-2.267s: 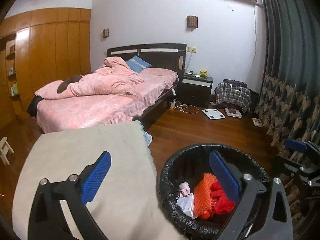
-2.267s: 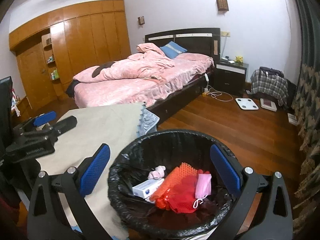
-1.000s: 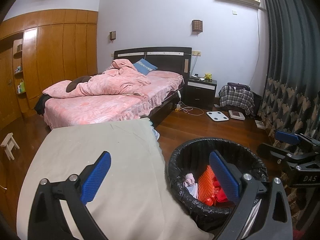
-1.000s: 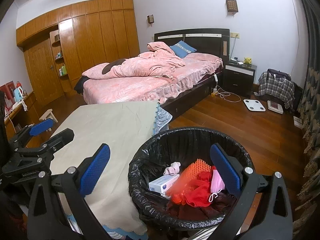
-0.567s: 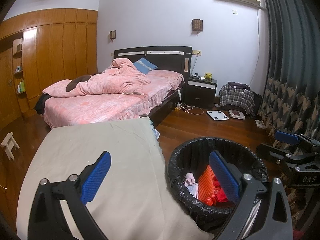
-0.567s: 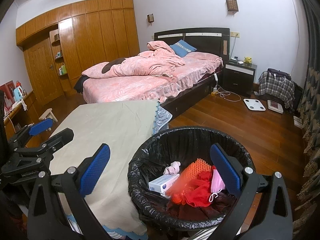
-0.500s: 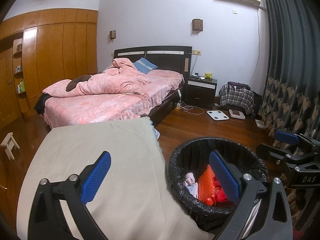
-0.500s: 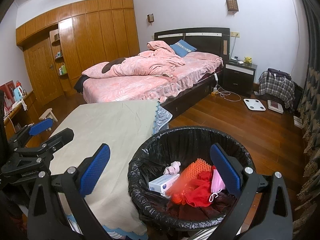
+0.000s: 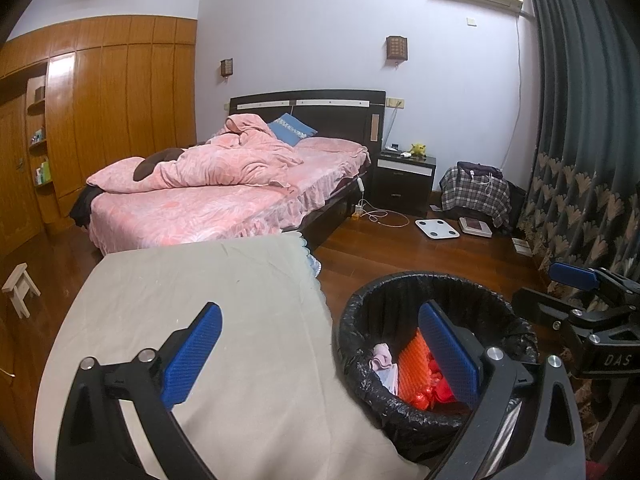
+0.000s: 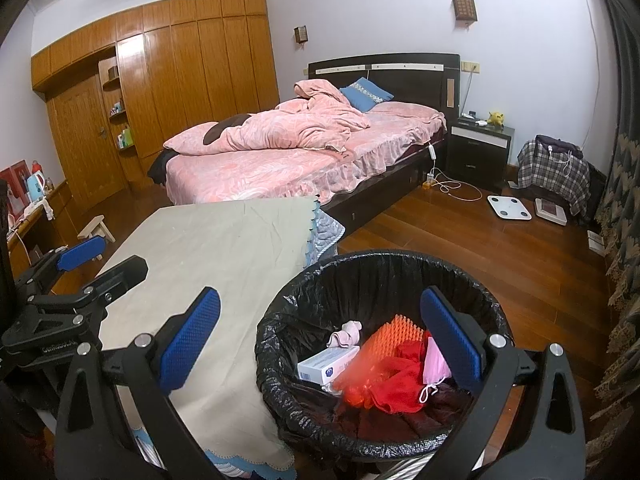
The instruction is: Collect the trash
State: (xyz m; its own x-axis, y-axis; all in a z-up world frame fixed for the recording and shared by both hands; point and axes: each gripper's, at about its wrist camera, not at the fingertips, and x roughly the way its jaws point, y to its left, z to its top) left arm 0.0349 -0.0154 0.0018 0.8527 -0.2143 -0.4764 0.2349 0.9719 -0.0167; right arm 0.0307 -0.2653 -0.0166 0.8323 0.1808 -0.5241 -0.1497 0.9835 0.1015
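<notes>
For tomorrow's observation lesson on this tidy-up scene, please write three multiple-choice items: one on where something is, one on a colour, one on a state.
1. Where does the bin stand?
A. on the bed
B. on the floor beside the cloth-covered table
C. on the nightstand

2. What colour is the liner in the bin?
A. white
B. blue
C. black

3. How are both tongs?
A. open and empty
B. shut on the mask
C. shut on the box

Answers:
1 B: the bin sits on the wooden floor next to the cloth-covered table.
2 C: the liner folded over the rim is black.
3 A: the left tongs and the right tongs show wide gaps with nothing between the blue pads; the pink mask and white box lie in the bin.
</notes>
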